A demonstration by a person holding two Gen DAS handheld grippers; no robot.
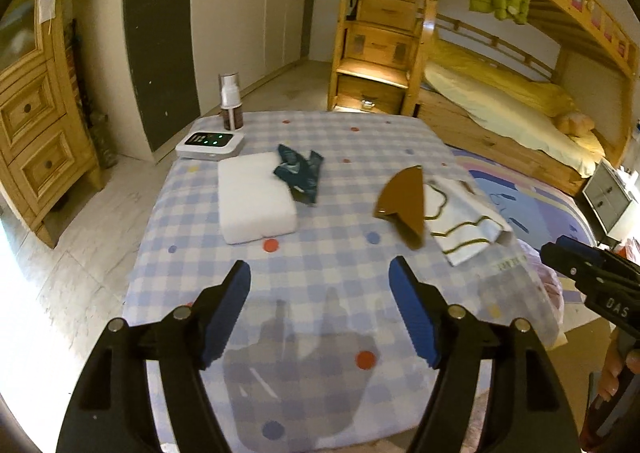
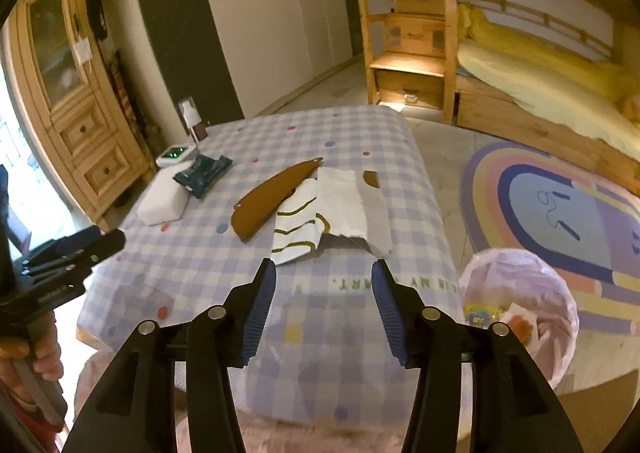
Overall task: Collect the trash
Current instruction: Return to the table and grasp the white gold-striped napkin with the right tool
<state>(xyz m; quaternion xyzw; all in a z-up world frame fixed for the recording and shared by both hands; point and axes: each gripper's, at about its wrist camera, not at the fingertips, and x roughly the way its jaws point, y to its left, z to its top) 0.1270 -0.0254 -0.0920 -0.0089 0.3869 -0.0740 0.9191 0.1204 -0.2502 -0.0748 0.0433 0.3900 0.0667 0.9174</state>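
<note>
On the checked tablecloth (image 1: 328, 269) lie a brown paper piece (image 1: 402, 203), a white wrapper with olive lines (image 1: 460, 221) and a dark teal wrapper (image 1: 300, 173). My left gripper (image 1: 320, 273) hovers open over bare cloth in front of them, nothing between its blue pads. In the right wrist view the brown piece (image 2: 272, 201), the white wrapper (image 2: 324, 213) and the teal wrapper (image 2: 204, 173) lie ahead. My right gripper (image 2: 324, 273) stands open just short of the white wrapper's near edge. A bin lined with a pale bag (image 2: 520, 305) stands at the table's right.
A white foam block (image 1: 254, 199), a white device with green lights (image 1: 210, 143) and a spray bottle (image 1: 231, 101) sit at the table's far left. A wooden cabinet (image 1: 36, 125) stands left, a bunk bed (image 1: 500, 101) right, a colourful rug (image 2: 560, 213) on the floor.
</note>
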